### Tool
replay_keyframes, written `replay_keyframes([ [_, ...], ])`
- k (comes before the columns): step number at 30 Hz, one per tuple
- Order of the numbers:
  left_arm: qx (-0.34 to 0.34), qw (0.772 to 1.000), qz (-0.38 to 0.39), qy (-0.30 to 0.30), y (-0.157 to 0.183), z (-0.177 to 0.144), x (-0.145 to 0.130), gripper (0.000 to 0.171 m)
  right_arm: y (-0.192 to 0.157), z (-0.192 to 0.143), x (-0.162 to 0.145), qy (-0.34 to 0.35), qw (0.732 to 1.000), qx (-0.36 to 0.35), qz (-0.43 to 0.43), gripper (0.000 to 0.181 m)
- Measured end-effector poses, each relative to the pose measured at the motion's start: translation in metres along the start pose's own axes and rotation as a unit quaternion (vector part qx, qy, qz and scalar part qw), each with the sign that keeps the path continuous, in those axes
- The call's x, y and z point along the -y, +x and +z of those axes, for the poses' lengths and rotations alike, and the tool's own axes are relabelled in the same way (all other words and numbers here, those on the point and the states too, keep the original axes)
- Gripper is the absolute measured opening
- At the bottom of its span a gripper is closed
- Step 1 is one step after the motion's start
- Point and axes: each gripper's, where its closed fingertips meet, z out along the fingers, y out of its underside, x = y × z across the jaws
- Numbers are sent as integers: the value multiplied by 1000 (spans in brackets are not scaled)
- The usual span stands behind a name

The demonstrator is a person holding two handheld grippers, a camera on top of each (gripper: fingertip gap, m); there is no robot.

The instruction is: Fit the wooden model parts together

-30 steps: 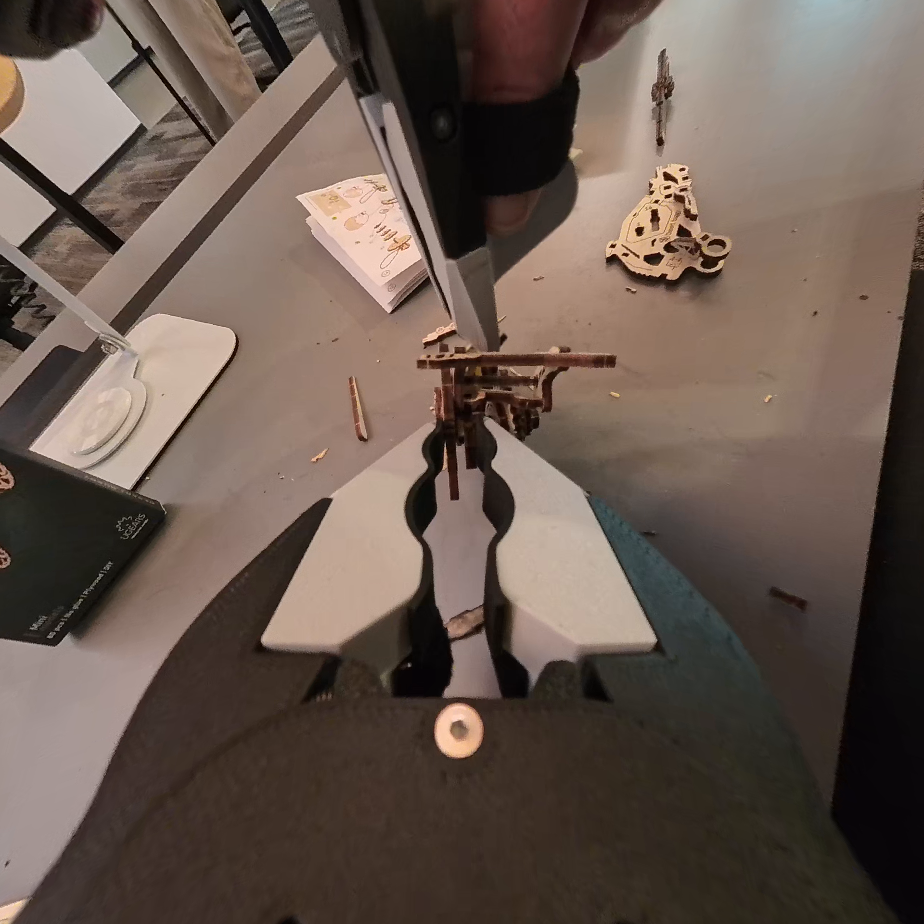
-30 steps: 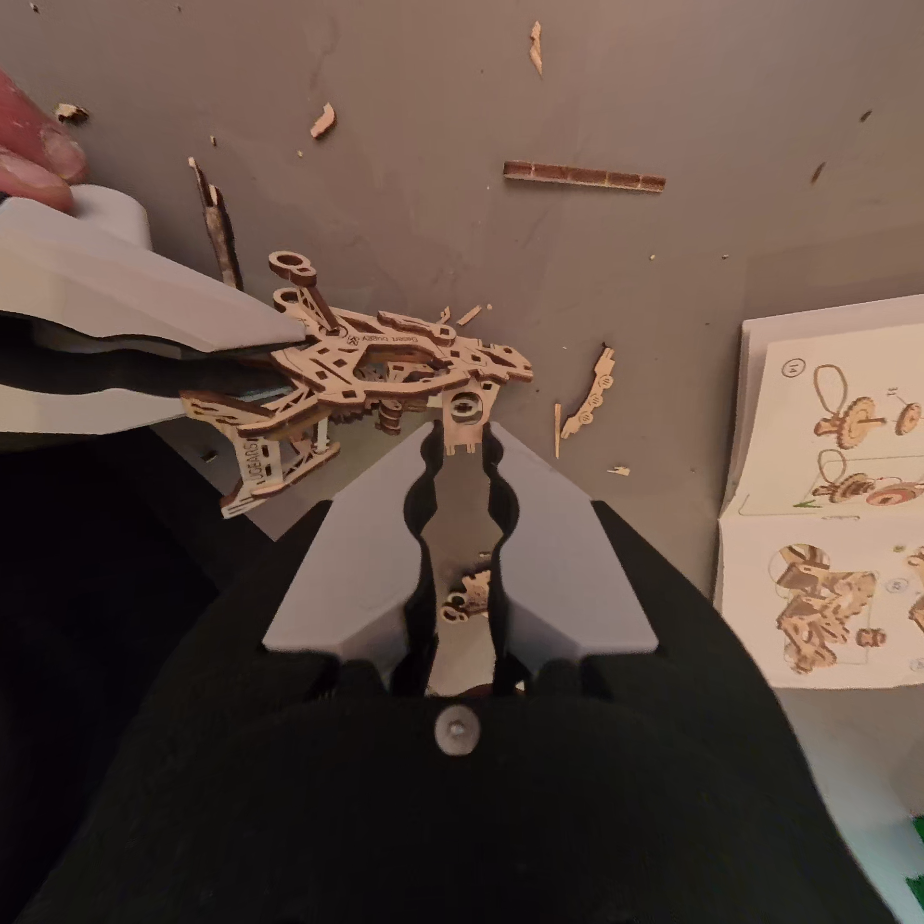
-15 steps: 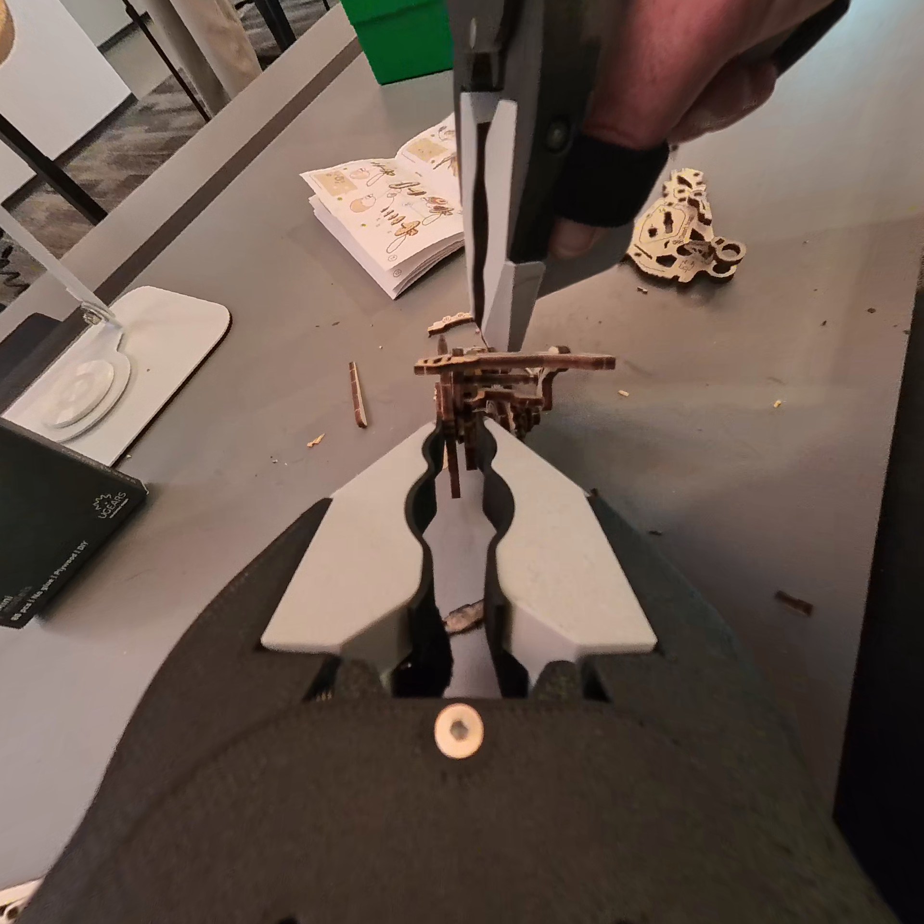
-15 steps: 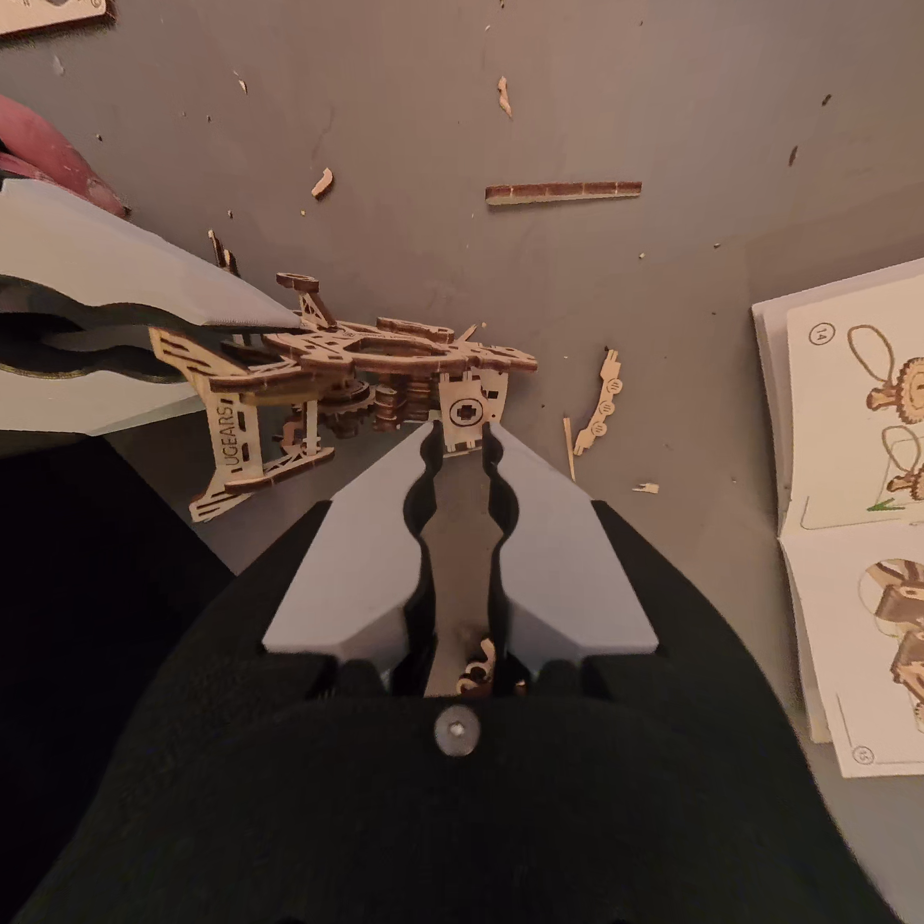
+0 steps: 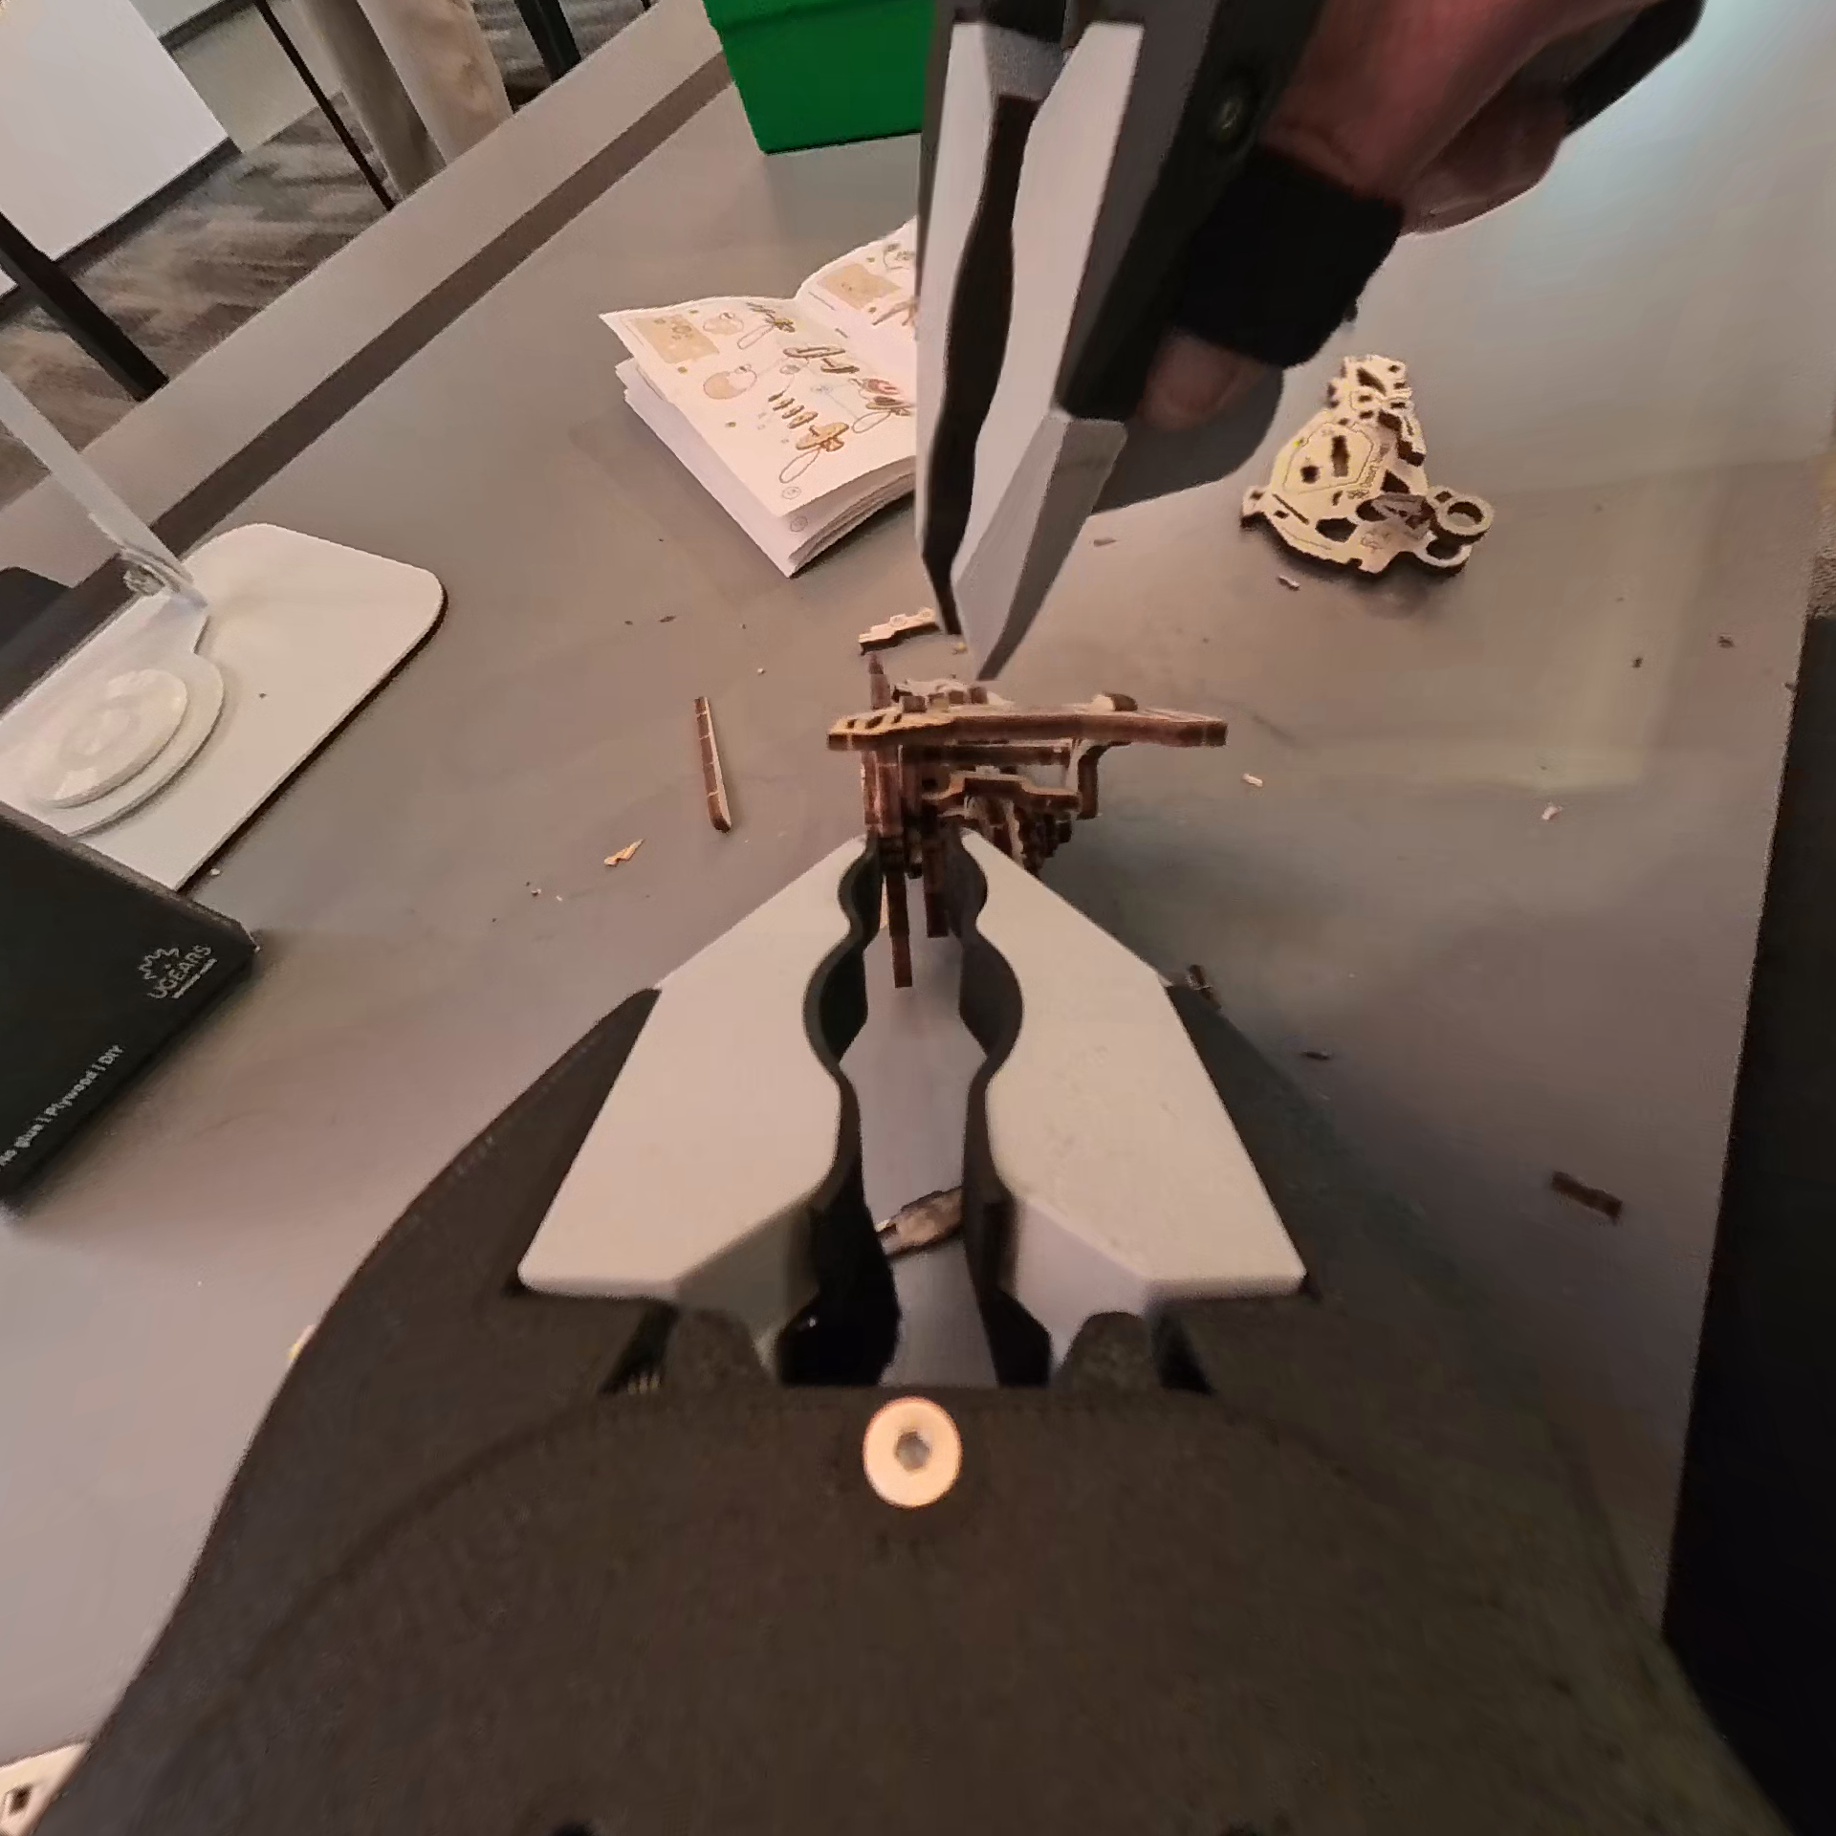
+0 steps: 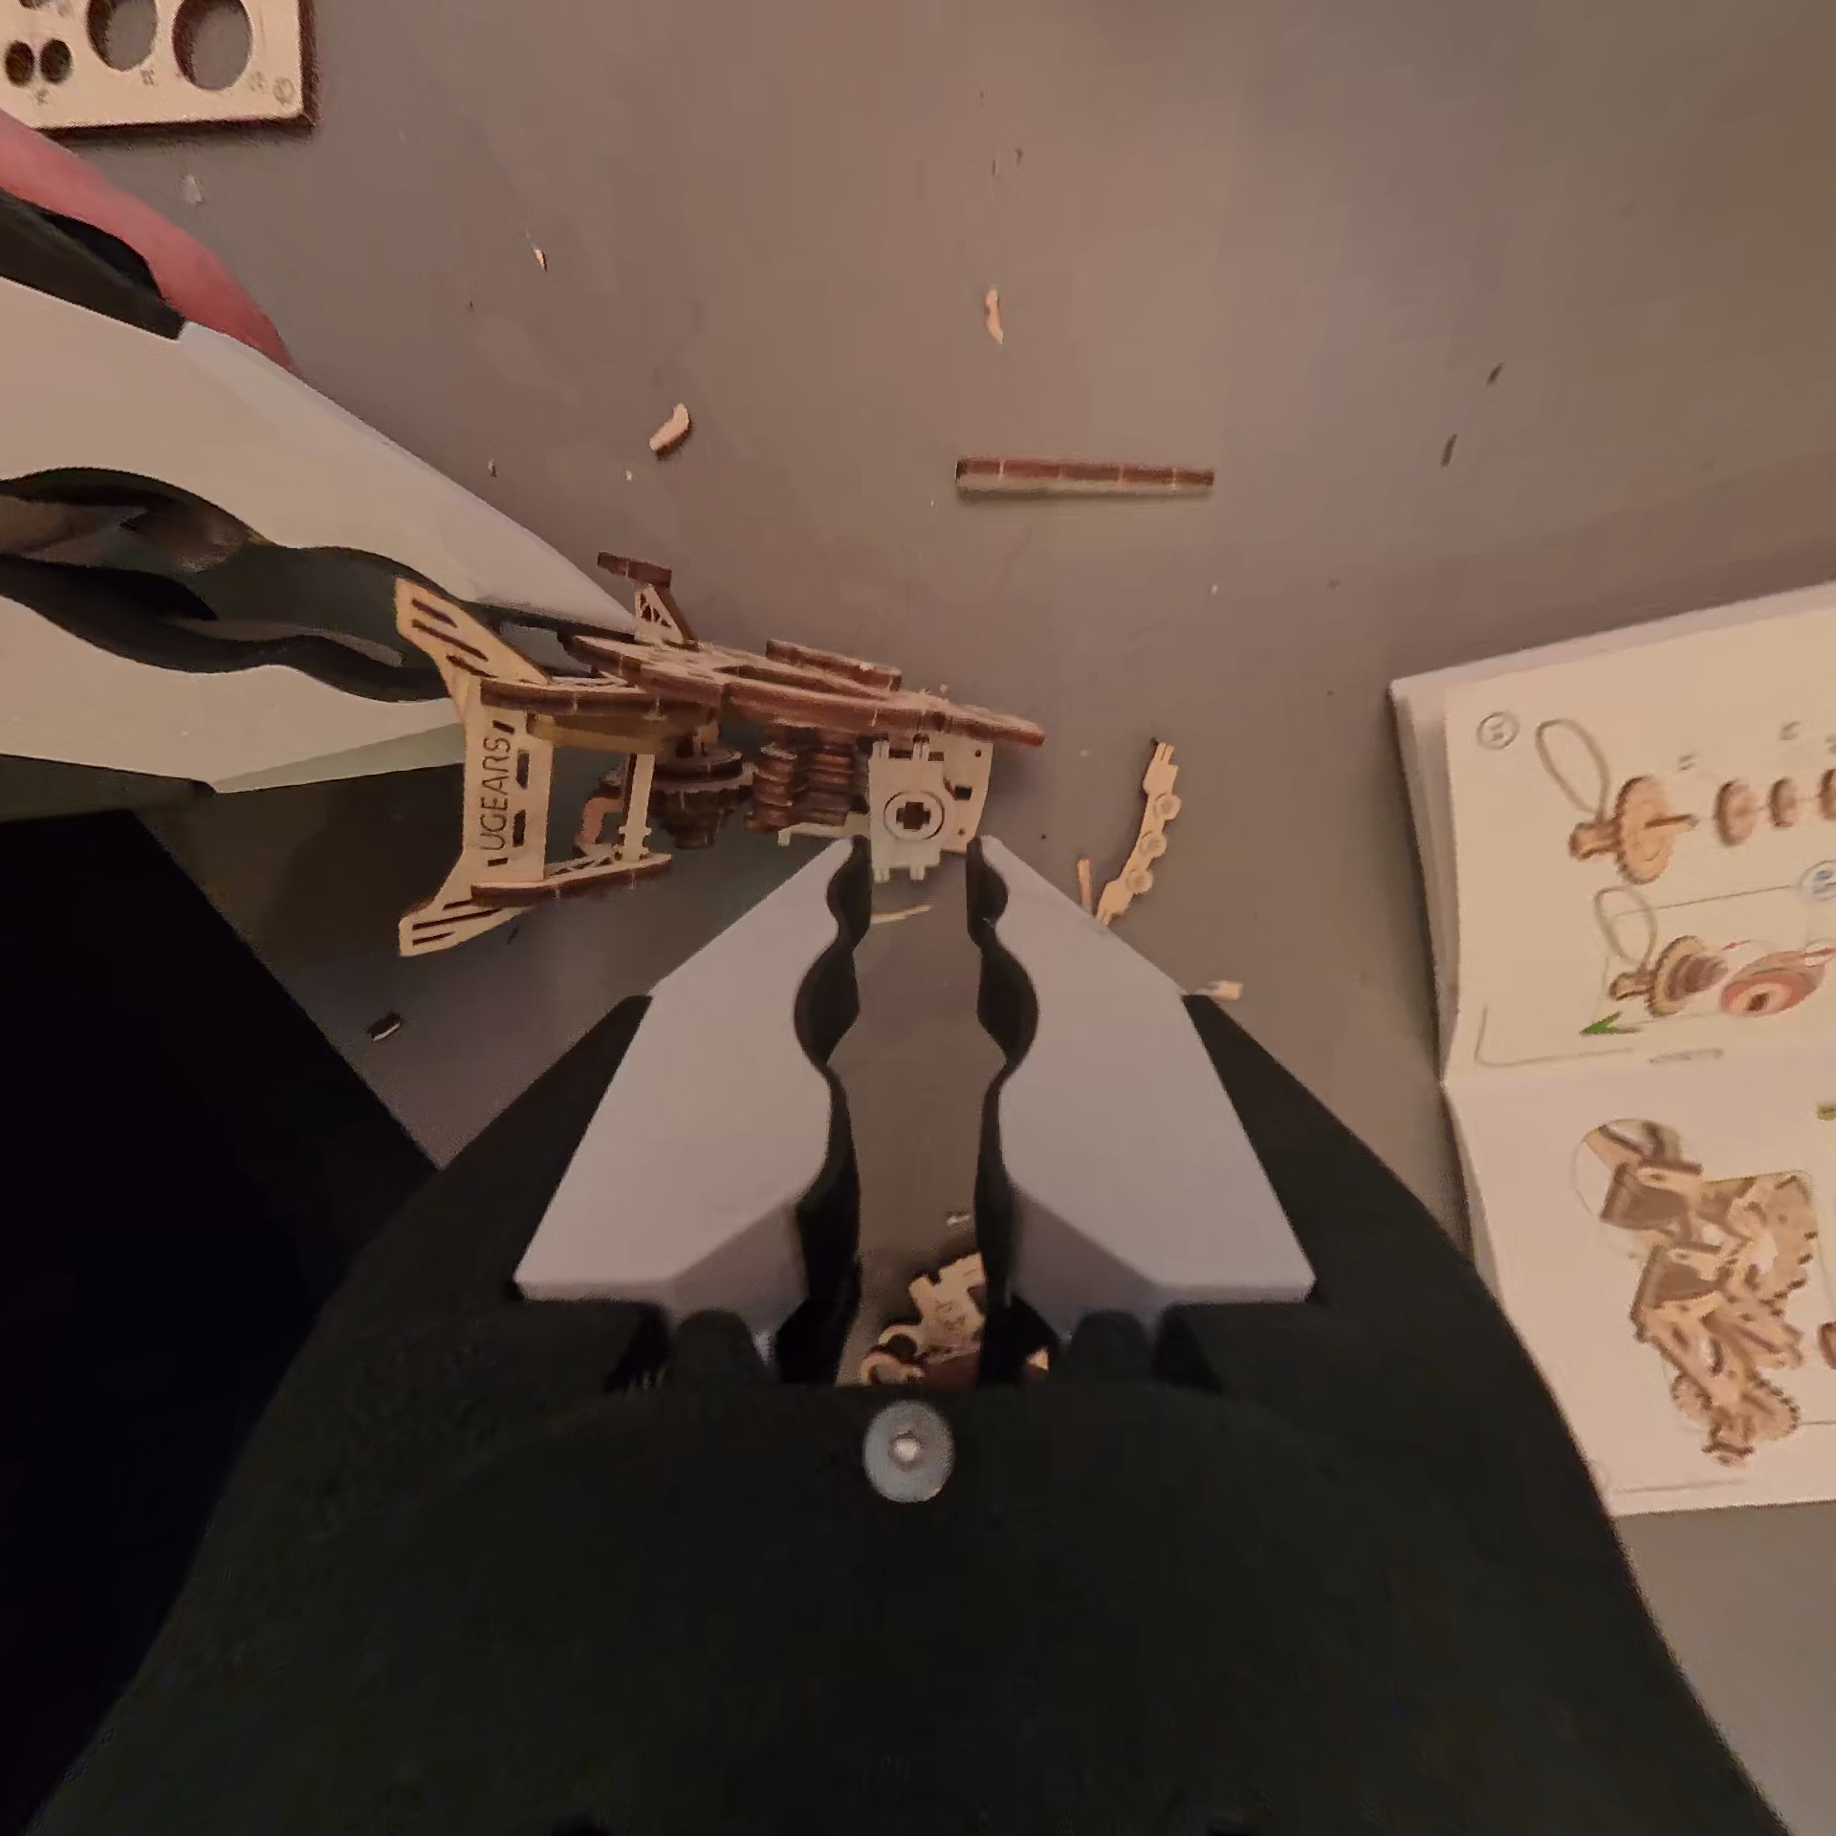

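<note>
1. Left wrist view: the left gripper (image 5: 919, 854) pinched the rear end of the wooden model (image 5: 1003, 755), whose dark layered edges stood wedged between the two grey fingertips, held up off the grey table (image 5: 1391, 894).
2. Same view: the right gripper (image 5: 979, 646) came down from above, its tips just at the model's top edge; whether they touched it could not be told from here, and its fingers looked close together. A hand (image 5: 1391, 119) gripped that tool, cut off by the top edge.
3. Same view, around them: an open instruction booklet (image 5: 785, 417) lay beyond the model, a flat wooden sub-assembly (image 5: 1361, 497) well off to the right, a thin wooden strip (image 5: 713, 765) just left of the model, a black box (image 5: 89, 1033) cut off at the left edge, and a green bin (image 5: 835, 70) at the far end.
4. Right wrist view: the right gripper (image 6: 914, 854) had its fingers slightly apart, and the model's (image 6: 735, 735) small pale end plate sat at the tips; real contact was hard to judge.
5. Same view: the left gripper (image 6: 517, 646) clamped the model's tail frame from the left, its body running out of frame.
6. Same view: the wooden strip (image 6: 1083, 475) lay beyond, a curved offcut (image 6: 1143, 835) just right of the tips, the booklet (image 6: 1629, 994) cut off at right, and a punched wooden sheet (image 6: 149, 60) clipped at the top left corner.
</note>
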Motion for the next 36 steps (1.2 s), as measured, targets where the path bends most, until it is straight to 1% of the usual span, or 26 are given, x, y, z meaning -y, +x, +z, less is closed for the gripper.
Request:
replay_keyframes([
  [2,-4,1000,-9,4,-1,-1,1,9,-1,1,6,20,1000,3,-13,15],
  [3,-6,1000,-14,5,-2,-1,1,9,-1,2,8,29,999,2,-20,11],
  [6,-10,1000,-18,3,-2,-1,0,10,-1,7,11,37,999,3,-25,8],
  [14,-16,999,-27,-5,-3,0,-2,10,-2,15,13,29,999,27,-8,3],
  [25,-16,999,-31,-11,-4,1,-4,10,-1,14,12,44,998,35,6,7],
  [34,-5,1000,-19,-20,1,2,-5,10,1,16,13,63,998,5,24,5],
  [35,-5,1000,-18,-20,2,2,-5,10,1,16,13,65,998,5,19,6],
  [36,-7,1000,-18,-19,2,2,-5,10,0,15,14,66,998,5,12,13],
])
